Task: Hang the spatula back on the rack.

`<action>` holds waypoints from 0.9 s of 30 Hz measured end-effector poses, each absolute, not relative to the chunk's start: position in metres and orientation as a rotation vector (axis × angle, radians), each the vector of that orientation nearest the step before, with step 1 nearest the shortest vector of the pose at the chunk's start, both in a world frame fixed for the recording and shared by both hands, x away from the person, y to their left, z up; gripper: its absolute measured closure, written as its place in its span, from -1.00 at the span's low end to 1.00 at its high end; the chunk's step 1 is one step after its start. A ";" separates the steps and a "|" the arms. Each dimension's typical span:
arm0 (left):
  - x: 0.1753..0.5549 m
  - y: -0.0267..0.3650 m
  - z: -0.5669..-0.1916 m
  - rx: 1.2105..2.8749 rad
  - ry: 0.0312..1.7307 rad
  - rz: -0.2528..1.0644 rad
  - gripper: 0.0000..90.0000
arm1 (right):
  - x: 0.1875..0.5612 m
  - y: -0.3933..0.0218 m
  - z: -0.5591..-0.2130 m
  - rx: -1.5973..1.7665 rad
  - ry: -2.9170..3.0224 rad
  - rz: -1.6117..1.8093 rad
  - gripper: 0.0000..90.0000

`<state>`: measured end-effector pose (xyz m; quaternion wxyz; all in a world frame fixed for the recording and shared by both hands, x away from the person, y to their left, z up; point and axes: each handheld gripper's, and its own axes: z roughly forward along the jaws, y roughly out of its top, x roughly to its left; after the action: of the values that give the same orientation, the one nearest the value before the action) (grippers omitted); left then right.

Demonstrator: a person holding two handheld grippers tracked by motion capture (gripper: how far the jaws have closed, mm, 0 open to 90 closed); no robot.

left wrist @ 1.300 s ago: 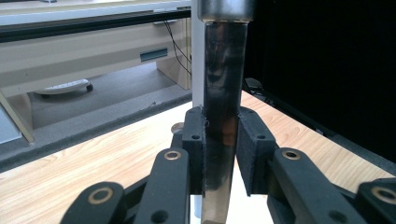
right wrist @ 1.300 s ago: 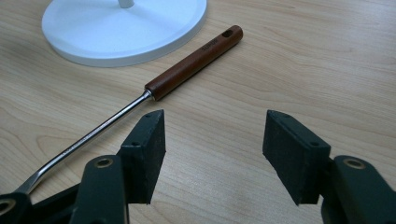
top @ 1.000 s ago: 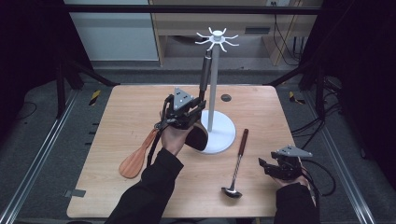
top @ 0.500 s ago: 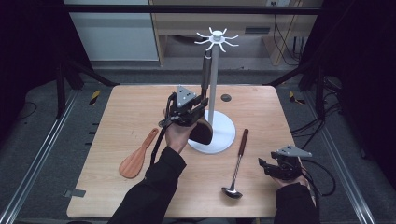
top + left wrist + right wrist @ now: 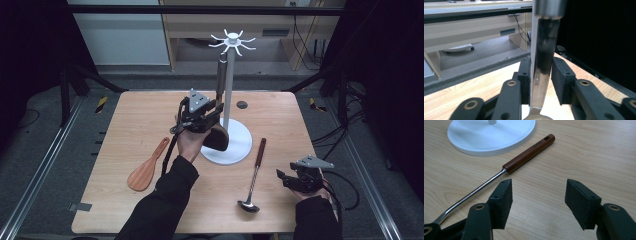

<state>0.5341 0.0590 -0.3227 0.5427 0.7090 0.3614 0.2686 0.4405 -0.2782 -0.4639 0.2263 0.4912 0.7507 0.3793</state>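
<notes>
Spatula [image 5: 219, 100] hangs on the white stand [image 5: 227, 90]. Long axis vertical: dark handle up at a hook of the stand's top, dark blade down over the round white base [image 5: 240, 145]. In the left gripper view the shaft [image 5: 541, 82] runs straight up between the jaws, metal below, dark grip above.

Left hand-held gripper [image 5: 207, 116]: held above the table [image 5: 150, 115] just left of the stand's pole, jaws aimed level at the spatula's lower shaft. Forearm comes up from the bottom edge in a dark sleeve, hand under the gripper body. Jaws have just been opening. The shaft stands between the pads, close against the left one, with a clear gap to the right pad [image 5: 560, 80]. No squeeze on it: released.

Right hand-held gripper [image 5: 287, 179]: low at the table's near right corner, jaws pointing left, spread wide with nothing between them. Right gripper view shows bare wood between the pads.

Ladle [image 5: 254, 175] lies flat just left of the right gripper, brown handle toward the base, bowl toward the near edge. Wooden spoon [image 5: 146, 167] lies flat left of the left forearm.
</notes>
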 end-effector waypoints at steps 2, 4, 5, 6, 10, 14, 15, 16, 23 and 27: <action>0.532 0.062 -0.320 1.684 0.852 0.636 0.50 | 0.441 -0.278 -0.464 1.351 2.068 1.047 -0.13; 0.529 0.065 -0.318 1.696 0.841 0.639 0.43 | 0.441 -0.279 -0.464 1.350 2.063 1.046 -0.13; 0.528 0.067 -0.318 1.702 0.838 0.639 0.40 | 0.440 -0.279 -0.463 1.357 2.058 1.051 -0.12; 0.526 0.070 -0.317 1.706 0.831 0.647 0.38 | 0.440 -0.279 -0.462 1.350 2.054 1.049 -0.11; 0.520 0.082 -0.318 1.740 0.825 0.637 0.27 | 0.440 -0.281 -0.460 1.336 2.034 1.060 -0.04; 0.513 0.098 -0.323 1.767 0.822 0.629 0.20 | 0.438 -0.280 -0.455 1.328 2.022 1.070 0.12; 0.512 0.102 -0.324 1.772 0.820 0.630 0.20 | 0.438 -0.280 -0.455 1.328 2.022 1.070 0.12; 0.511 0.106 -0.326 1.778 0.818 0.623 0.17 | 0.438 -0.280 -0.455 1.314 2.017 1.064 0.15; 0.500 0.144 -0.346 1.808 0.863 0.618 0.10 | 0.435 -0.274 -0.445 1.290 1.985 1.113 0.42; 0.495 0.165 -0.360 1.823 0.905 0.612 0.07 | 0.435 -0.270 -0.439 1.276 1.972 1.140 0.56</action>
<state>0.4950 0.1650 -0.3600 0.4868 0.7493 0.3720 0.2514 0.4350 -0.2697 -0.4387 0.2623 0.4716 0.7289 0.4213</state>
